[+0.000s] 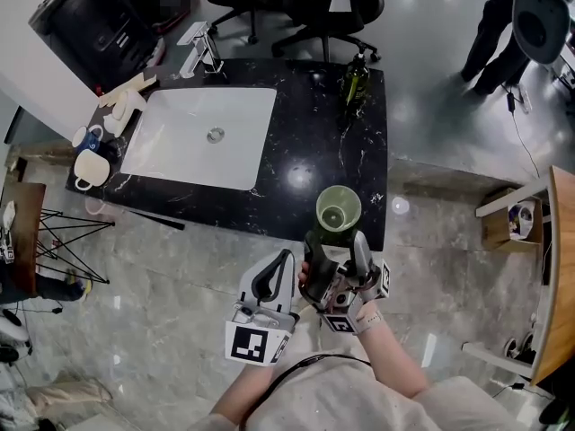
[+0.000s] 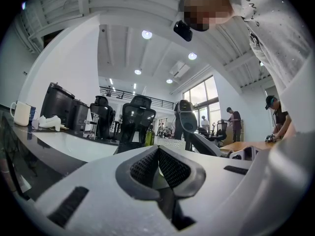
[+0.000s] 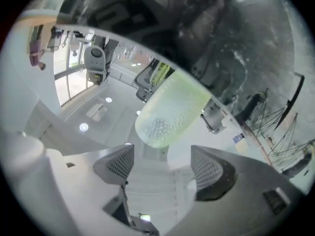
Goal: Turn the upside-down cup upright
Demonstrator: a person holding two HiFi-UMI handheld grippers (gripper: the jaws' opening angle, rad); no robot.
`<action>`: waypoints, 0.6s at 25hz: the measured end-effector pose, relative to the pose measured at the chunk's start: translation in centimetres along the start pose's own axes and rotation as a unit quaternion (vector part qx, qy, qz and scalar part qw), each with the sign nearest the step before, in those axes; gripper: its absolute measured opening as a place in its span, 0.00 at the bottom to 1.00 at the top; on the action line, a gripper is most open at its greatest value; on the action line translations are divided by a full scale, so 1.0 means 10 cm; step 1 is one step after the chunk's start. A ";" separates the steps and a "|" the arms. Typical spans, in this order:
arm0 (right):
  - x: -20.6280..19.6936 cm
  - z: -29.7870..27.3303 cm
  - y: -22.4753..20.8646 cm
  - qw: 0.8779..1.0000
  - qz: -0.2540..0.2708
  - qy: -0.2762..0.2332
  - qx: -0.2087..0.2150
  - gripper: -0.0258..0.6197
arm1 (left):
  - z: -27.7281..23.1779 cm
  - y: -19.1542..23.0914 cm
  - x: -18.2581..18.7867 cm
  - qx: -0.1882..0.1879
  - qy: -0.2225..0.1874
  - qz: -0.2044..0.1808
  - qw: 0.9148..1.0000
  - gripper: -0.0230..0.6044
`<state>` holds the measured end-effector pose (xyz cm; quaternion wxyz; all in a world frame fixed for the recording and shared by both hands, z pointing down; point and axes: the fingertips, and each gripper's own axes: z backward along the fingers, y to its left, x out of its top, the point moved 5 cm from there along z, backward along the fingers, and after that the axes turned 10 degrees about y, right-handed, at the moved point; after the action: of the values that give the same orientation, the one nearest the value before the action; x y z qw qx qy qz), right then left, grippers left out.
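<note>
A translucent green cup [image 1: 339,209] stands mouth-up on the black marble counter [image 1: 287,178], close to its front edge. My right gripper [image 1: 337,245] is just short of the cup, open, with nothing between its fingers. In the right gripper view the picture is rolled over: the cup [image 3: 170,112] hangs from the counter beyond the spread jaws of the right gripper [image 3: 161,156], apart from both pads. My left gripper [image 1: 286,259] hovers off the counter's edge to the left of the right one, jaws shut and empty. The left gripper [image 2: 158,154] shows its pads pressed together.
A white sink [image 1: 202,137] with a faucet [image 1: 205,52] fills the counter's left half. A green bottle [image 1: 353,81] stands at the back right, mugs [image 1: 88,164] and a coffee machine [image 1: 108,21] at the left end. Office chairs [image 1: 328,7] and a person [image 1: 494,25] stand beyond.
</note>
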<state>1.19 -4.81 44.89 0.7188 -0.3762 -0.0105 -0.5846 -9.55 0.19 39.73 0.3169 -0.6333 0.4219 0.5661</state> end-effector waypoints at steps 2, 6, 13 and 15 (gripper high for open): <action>-0.08 0.01 0.00 0.999 0.026 0.024 -0.037 0.57 | 0.00 -0.01 0.01 -0.002 -0.001 0.003 1.000 0.05; -0.16 0.12 0.02 0.986 0.102 0.067 -0.116 0.57 | -0.02 -0.05 -0.05 -0.003 -0.004 0.003 1.000 0.05; -0.31 0.10 0.27 0.913 0.288 0.148 -0.248 0.51 | -0.06 -0.17 -0.12 -0.018 -0.006 0.010 1.000 0.05; -0.30 0.13 0.35 0.881 0.344 0.149 -0.290 0.37 | -0.09 -0.22 -0.14 -0.025 -0.005 0.011 1.000 0.05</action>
<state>3.78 -1.50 42.64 0.7265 -0.4560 0.3968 -0.3269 -7.19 0.65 41.03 0.2966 -0.6332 0.4129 0.5836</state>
